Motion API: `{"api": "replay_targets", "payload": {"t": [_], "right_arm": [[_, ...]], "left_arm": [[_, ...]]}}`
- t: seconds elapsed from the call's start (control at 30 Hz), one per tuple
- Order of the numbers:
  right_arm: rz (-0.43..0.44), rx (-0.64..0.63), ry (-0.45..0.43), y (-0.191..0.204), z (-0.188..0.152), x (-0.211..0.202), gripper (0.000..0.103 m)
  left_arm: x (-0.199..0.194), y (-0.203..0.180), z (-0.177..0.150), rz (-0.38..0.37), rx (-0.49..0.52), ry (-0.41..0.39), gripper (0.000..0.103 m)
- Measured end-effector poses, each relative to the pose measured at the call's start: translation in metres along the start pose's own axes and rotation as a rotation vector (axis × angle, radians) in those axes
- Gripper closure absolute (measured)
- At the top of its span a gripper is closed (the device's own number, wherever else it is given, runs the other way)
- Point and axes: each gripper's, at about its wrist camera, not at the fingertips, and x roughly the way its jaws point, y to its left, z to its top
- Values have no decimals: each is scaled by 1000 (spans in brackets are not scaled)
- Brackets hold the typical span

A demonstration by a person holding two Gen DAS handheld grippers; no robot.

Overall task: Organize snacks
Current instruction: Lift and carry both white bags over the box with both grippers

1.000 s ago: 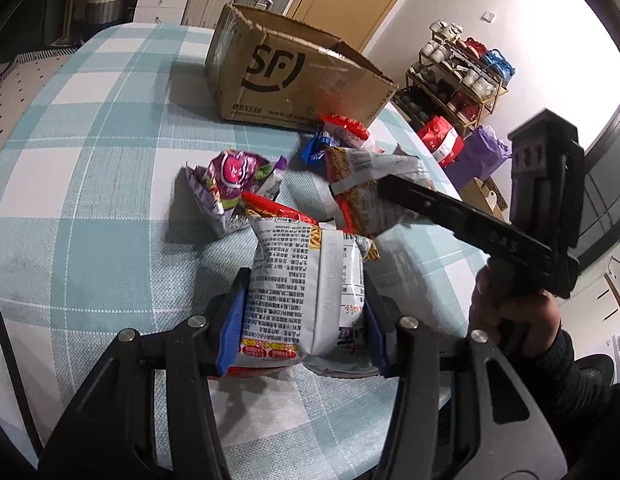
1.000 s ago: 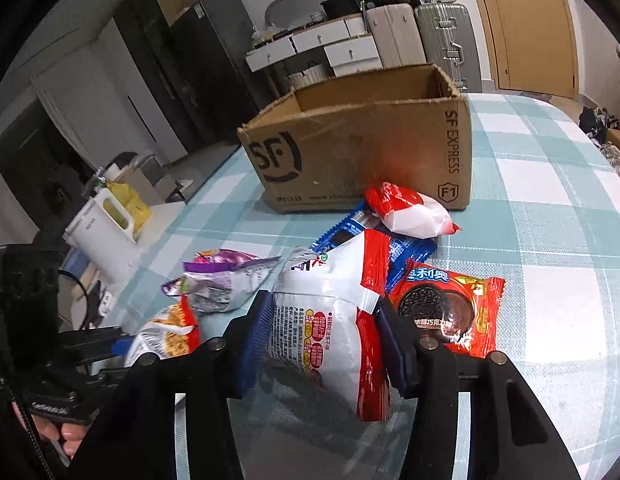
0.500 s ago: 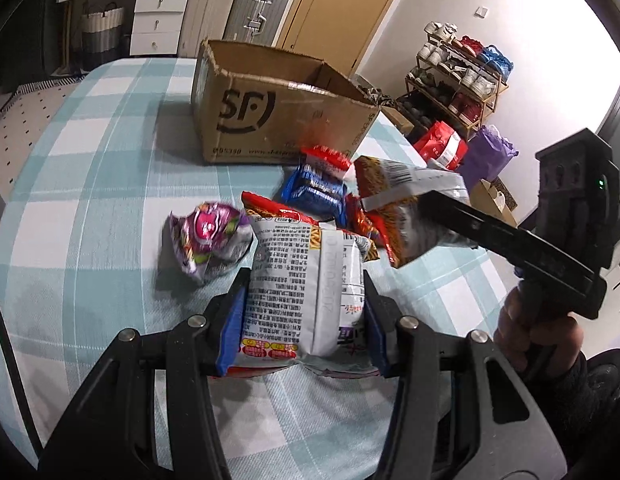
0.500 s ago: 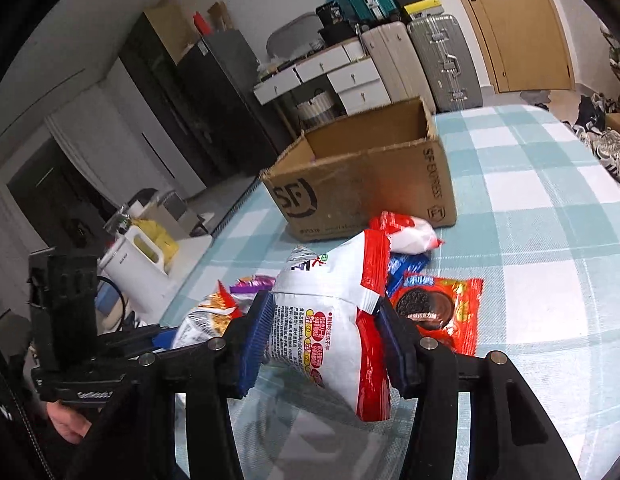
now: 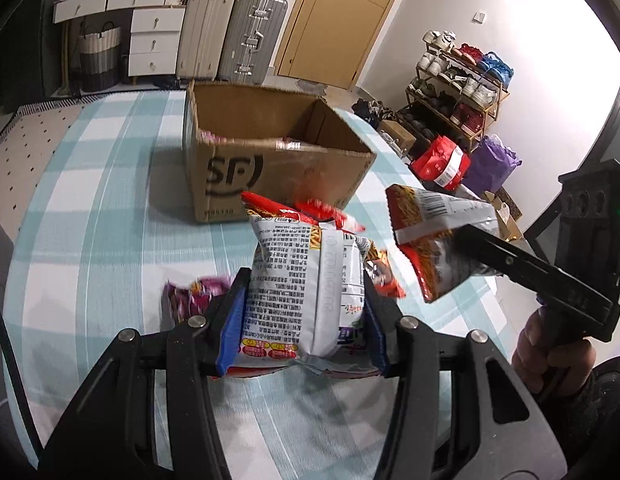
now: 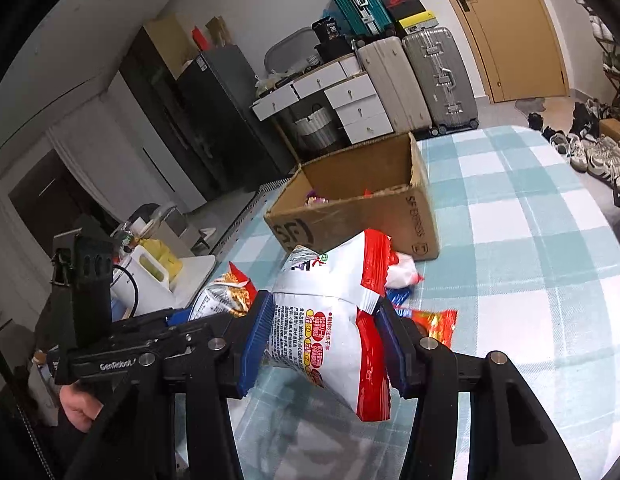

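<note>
**Two snack packets in transit toward the carton**

The left gripper (image 5: 301, 312) is holding a white noodle packet (image 5: 305, 288) upright, its blue-padded fingers (image 5: 229, 328) pressing on both side edges so the printed back is facing the camera. The right gripper (image 6: 322, 344) is likewise clamping a white-and-red snack bag (image 6: 334, 320), which is hanging tilted between its fingers (image 6: 255, 344). Both packets are riding clear above the checked table (image 5: 89, 220), apparently so they can pass over the carton's rim.

The open SF cardboard box (image 5: 269, 160) is standing further along the table, mouth upward; a few wrappers are already lying inside it in the right wrist view. Loose snacks are remaining on the cloth in front of the box: a purple packet (image 5: 197, 292), a red-and-white bag (image 6: 404, 272) and a red biscuit packet (image 6: 434, 320). Judging from this layout, the sorting is only partly done, and both loads are probably heading for the box.
</note>
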Motion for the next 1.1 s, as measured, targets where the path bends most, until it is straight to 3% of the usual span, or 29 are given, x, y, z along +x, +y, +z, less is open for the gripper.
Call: {"api": "replay_targets", "payload": {"t": [0.63, 1.1], "right_arm": [[50, -93, -33, 25, 88, 16, 52], [4, -130, 2, 25, 131, 51, 52]], "left_arm": [[3, 9, 108, -3, -7, -49, 56], [49, 29, 157, 36, 12, -48, 56]]}}
